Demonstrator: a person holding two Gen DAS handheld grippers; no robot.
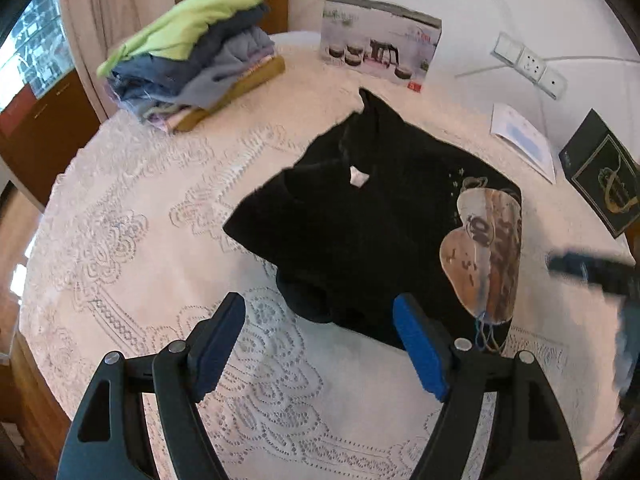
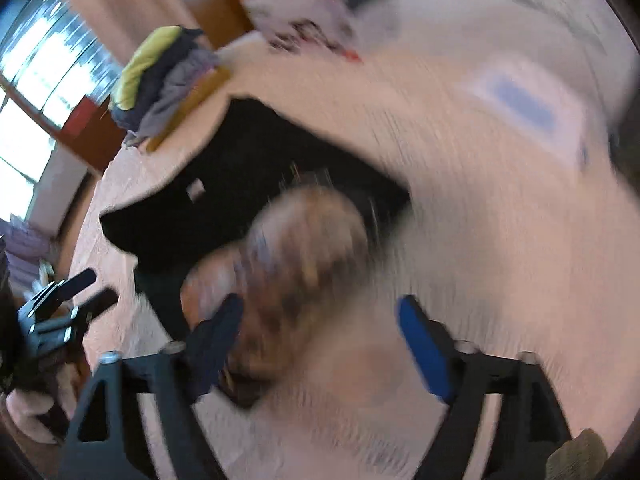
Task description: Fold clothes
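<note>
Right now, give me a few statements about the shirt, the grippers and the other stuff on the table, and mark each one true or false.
1. The black shirt lies on the lace tablecloth. True.
2. The left gripper is clamped on the shirt. False: its jaws are open and hold nothing.
3. A pile of clothes with a green piece on top sits at the table's far side. True.
4. The right gripper is shut. False: it is open.
5. The shirt is plain. False: it bears a brown print.

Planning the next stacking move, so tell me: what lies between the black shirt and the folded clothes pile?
Only bare lace tablecloth separates the black shirt from the folded pile, clearest in the left wrist view.
</note>
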